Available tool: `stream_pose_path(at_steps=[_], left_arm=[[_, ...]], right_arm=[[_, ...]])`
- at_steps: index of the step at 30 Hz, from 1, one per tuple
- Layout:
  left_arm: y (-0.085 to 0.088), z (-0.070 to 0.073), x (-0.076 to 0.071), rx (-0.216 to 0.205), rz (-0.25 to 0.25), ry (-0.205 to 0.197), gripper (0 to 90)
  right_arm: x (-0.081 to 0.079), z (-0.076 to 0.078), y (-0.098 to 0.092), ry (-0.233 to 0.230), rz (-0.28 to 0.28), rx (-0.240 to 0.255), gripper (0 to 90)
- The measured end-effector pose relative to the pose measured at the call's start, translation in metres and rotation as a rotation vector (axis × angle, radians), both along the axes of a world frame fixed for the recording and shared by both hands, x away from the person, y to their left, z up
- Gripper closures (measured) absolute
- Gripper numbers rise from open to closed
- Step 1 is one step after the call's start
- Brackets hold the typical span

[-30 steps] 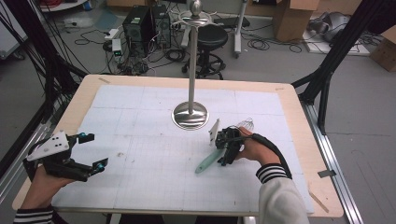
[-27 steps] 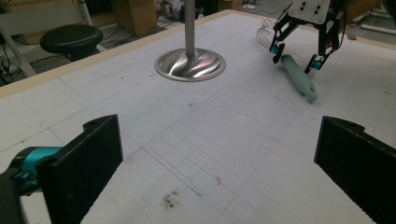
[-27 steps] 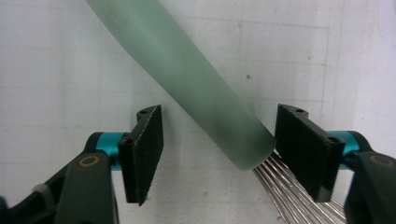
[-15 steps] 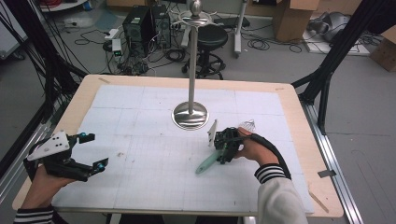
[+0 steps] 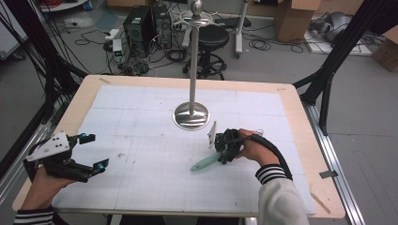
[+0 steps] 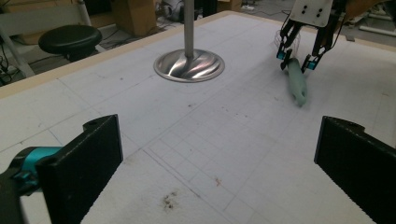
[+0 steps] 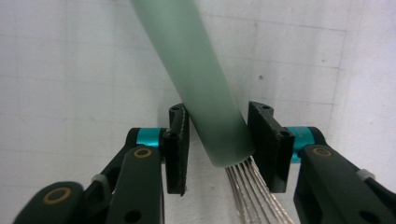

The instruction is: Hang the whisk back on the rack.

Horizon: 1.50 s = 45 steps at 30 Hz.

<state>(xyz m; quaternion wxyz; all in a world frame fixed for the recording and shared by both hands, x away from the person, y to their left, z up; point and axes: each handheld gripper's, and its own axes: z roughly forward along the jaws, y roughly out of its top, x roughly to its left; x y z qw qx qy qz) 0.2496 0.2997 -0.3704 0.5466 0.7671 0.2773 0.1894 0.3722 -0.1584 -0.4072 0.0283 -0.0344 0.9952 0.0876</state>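
A whisk with a pale green handle point(image 5: 205, 162) lies on the white gridded mat, right of centre in the high view. My right gripper point(image 5: 225, 149) is tipped down over the handle's wire end. In the right gripper view the handle point(image 7: 201, 79) runs between the two pads, which touch both its sides, and the whisk's wires point(image 7: 254, 196) fan out below. The right gripper point(image 7: 217, 144) is shut on the whisk. From the left gripper view, that gripper point(image 6: 295, 58) straddles the whisk point(image 6: 297, 84). My left gripper point(image 5: 96, 151) hovers open at the front left, its jaws wide apart point(image 6: 224, 172) with nothing between them.
A metal stand with a round polished base point(image 5: 191, 116) and a tall pole rises at the mat's middle back, just left of the right gripper; it also appears as the base point(image 6: 189, 65). The wooden table edge point(image 5: 300, 122) borders the mat.
The right gripper and the whisk have shifted slightly to the left. The left gripper has stayed in place.
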Motion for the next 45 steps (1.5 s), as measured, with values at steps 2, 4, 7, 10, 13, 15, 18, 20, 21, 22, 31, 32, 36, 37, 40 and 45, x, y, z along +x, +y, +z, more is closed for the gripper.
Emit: stream_pose_path(at_steps=[2, 4, 7, 10, 13, 15, 18, 20, 21, 22, 31, 32, 36, 37, 40, 45], left_arm=[[0.0, 0.0, 0.0, 0.0, 0.0, 0.0, 1.7], [0.0, 0.0, 0.0, 0.0, 0.0, 0.0, 1.7], [0.0, 0.0, 0.0, 0.0, -0.001, 0.0, 1.7], [0.0, 0.0, 0.0, -0.001, 0.001, 0.001, 1.7], [0.001, 0.0, 0.0, -0.002, 0.001, 0.002, 1.7], [0.001, 0.0, 0.0, -0.002, 0.001, 0.001, 1.7], [0.001, 0.0, 0.0, -0.001, 0.001, 0.002, 1.7], [0.001, 0.0, 0.0, -0.001, 0.002, 0.001, 1.7], [0.001, 0.0, 0.0, -0.002, 0.001, 0.002, 1.7], [0.001, 0.0, 0.0, -0.001, 0.002, 0.001, 1.7], [0.0, 0.001, 0.0, -0.006, 0.003, 0.0, 1.7], [0.0, 0.001, 0.0, -0.006, 0.002, 0.0, 1.7], [0.0, 0.001, 0.0, -0.007, 0.002, 0.0, 1.7], [0.0, 0.001, 0.0, -0.007, 0.002, 0.0, 1.7], [0.001, 0.001, 0.0, -0.006, 0.003, -0.001, 1.7], [0.001, 0.001, 0.0, -0.006, 0.003, -0.001, 1.7]], right_arm=[[0.0, 0.001, 0.001, 0.005, 0.004, -0.006, 64.4], [0.0, 0.001, 0.002, 0.01, 0.006, -0.01, 67.4], [0.0, 0.002, 0.002, 0.028, -0.007, -0.01, 69.0], [0.0, 0.002, 0.001, 0.033, -0.019, -0.01, 69.1], [0.0, 0.002, 0.001, 0.037, -0.024, -0.008, 69.2], [-0.001, 0.004, 0.0, 0.04, -0.032, 0.004, 69.2], [-0.001, 0.008, -0.003, 0.04, -0.05, 0.026, 69.2], [-0.001, 0.011, -0.005, 0.046, -0.06, 0.042, 69.2], [-0.001, 0.013, -0.005, 0.045, -0.064, 0.047, 69.2], [-0.001, 0.015, -0.007, 0.049, -0.07, 0.061, 69.2], [-0.003, 0.032, -0.019, 0.043, -0.104, 0.16, 69.3], [-0.003, 0.034, -0.02, 0.047, -0.108, 0.172, 69.3], [-0.004, 0.04, -0.024, 0.043, -0.124, 0.212, 69.3], [-0.004, 0.042, -0.025, 0.036, -0.133, 0.219, 69.3], [-0.005, 0.045, -0.028, 0.034, -0.142, 0.238, 69.3], [-0.004, 0.054, -0.035, 0.027, -0.156, 0.304, 69.3]])
